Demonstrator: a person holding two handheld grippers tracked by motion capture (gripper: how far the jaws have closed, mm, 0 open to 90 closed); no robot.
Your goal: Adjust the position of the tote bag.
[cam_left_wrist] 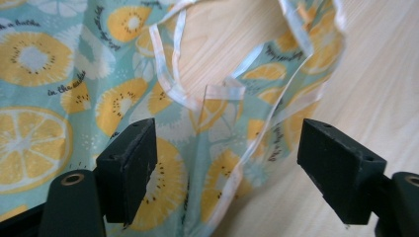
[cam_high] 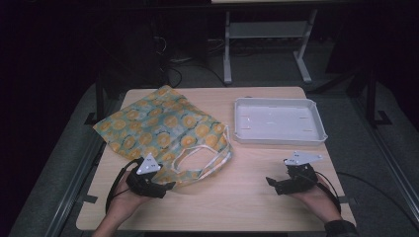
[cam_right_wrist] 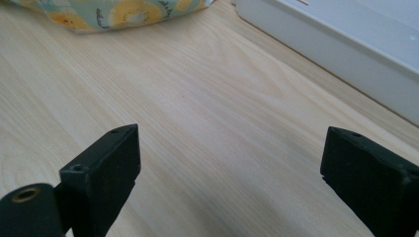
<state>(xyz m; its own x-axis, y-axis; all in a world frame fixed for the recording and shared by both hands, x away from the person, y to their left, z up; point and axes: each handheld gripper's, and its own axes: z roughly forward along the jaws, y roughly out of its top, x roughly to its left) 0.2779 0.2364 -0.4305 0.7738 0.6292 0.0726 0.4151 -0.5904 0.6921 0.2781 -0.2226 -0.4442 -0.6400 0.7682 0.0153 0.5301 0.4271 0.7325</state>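
A fabric tote bag (cam_high: 163, 128) printed with yellow citrus slices on pale teal lies flat on the left half of the table, its white-edged handles (cam_high: 210, 158) toward the middle. My left gripper (cam_high: 170, 186) sits at the bag's near edge, jaws open and wide apart. In the left gripper view the bag's hem (cam_left_wrist: 212, 163) and a handle strap (cam_left_wrist: 173, 89) lie between and beyond the jaws, untouched by the pads. My right gripper (cam_high: 271, 182) rests open over bare wood at the front right, nothing between its jaws.
A white rectangular tray (cam_high: 316, 129) stands at the back right of the wooden table (cam_high: 237, 197); its side wall (cam_right_wrist: 346, 44) is in the right gripper view. Table legs and cables lie on the dark floor beyond.
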